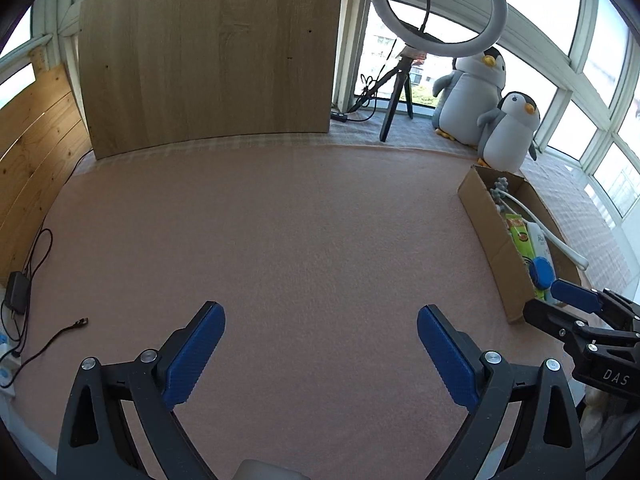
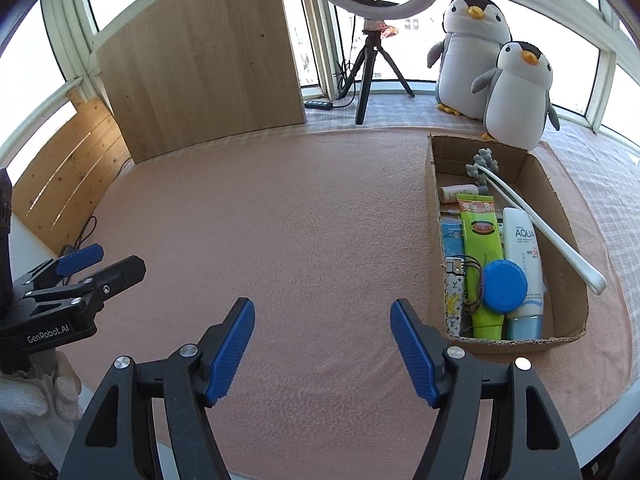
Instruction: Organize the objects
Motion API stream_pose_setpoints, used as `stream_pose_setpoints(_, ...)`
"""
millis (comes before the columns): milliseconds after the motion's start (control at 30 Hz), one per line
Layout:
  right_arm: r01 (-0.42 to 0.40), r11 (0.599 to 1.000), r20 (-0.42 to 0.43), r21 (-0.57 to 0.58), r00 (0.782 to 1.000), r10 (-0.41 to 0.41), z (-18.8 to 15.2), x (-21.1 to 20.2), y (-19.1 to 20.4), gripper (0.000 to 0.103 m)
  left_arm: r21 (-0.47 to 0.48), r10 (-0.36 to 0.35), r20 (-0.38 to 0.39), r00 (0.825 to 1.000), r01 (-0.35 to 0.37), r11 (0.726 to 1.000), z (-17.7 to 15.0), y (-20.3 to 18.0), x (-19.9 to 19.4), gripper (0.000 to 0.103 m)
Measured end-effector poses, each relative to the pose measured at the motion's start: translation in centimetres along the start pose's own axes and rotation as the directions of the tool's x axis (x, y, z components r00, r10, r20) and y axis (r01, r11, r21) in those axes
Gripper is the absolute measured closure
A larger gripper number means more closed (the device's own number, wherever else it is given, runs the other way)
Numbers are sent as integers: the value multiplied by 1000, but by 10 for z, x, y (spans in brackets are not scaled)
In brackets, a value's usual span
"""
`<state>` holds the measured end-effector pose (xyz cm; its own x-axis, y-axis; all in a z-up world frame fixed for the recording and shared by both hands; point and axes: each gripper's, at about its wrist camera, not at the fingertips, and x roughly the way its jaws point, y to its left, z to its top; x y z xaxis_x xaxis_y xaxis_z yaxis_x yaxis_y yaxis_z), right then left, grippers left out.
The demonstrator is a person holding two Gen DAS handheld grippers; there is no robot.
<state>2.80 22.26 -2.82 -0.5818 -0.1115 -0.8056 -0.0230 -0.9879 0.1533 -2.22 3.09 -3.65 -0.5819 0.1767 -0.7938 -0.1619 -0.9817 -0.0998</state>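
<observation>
A cardboard box [image 2: 558, 216] sits on the pink cloth at the right. Inside lie a green tube [image 2: 478, 240], a white AQUA sunscreen tube [image 2: 522, 240], a round blue lid [image 2: 505, 286], a long white brush [image 2: 548, 232] with a grey head, a small cream bottle [image 2: 458, 192], a blue packet [image 2: 452, 238] and a patterned lighter [image 2: 454, 300]. The same box [image 1: 494, 226] shows at the right of the left wrist view. My right gripper [image 2: 322, 352] is open and empty, left of the box's near end. Over bare cloth, my left gripper [image 1: 320, 356] is open with nothing between its fingers.
A wooden board [image 1: 212, 52] leans at the back, slatted wood panels [image 1: 36, 148] at the left. A ring light on a tripod [image 2: 370, 44] and two plush penguins [image 2: 516, 92] stand behind the box. Black cables and a charger [image 1: 18, 292] lie at the cloth's left edge.
</observation>
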Motion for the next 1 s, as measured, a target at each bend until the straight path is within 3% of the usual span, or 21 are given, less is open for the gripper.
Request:
stream_pose_setpoints(367,6,999,18,-41,1000,-6,-8,0,47,29,-68,10,13,1000,-9,998,-28,51,-24,4)
stream_pose_setpoints(500,23,999,34,-48,999,-21,-12,1,59,29,-57,14,15,1000,-13,998,-32,62,-29,4)
stream_pose_setpoints(667,108,992,68,-66,992,-103,-18,6,71,22,-47,21,15,1000,-20,999,-35,71,-25,4)
stream_pose_setpoints(1000,138,989,66,-50,989,-135,-17,13,83,22,-29,44,7,999,-44,999,-32,80,-20,4)
